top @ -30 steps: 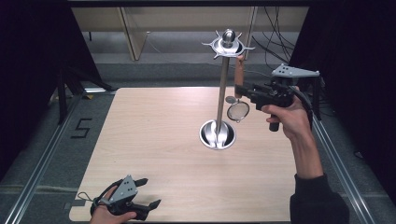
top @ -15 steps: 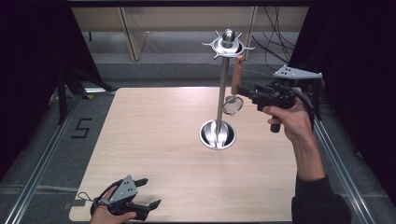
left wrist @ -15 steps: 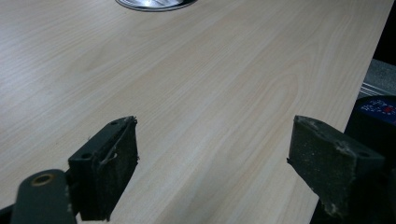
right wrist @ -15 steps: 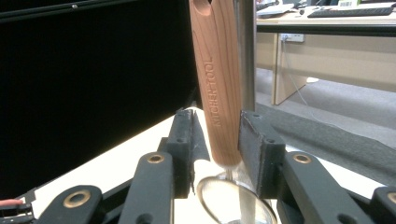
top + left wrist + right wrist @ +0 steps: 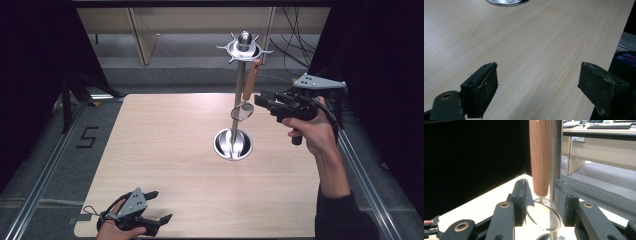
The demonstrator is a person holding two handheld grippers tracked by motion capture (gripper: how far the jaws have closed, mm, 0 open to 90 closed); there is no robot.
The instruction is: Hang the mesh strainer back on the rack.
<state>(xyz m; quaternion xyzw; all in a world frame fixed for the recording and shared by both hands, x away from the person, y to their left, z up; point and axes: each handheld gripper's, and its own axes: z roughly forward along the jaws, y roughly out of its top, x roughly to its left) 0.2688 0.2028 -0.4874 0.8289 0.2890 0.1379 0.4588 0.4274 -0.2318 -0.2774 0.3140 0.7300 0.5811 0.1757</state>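
Strainer (image 5: 544,216) between right gripper (image 5: 541,202) pads (untouched)

Even overhead light on the table (image 5: 165,150) – dark surrounds, glare on metal, close views slightly soft

Wooden-handled strainer (image 5: 248,90) hanging upright from the steel stand's (image 5: 239,95) top

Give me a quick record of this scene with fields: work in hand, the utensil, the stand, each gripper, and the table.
work in hand: hanging a wooden-handled utensil on the stand
utensil: hangs upright from the top ring beside the pole, round metal head lowest
stand: upright near the table's right side, round base
right gripper: jaws have just been opening, the utensil's head between them, left pad touching or nearly so
left gripper: open, low over the near left corner
table: light wood
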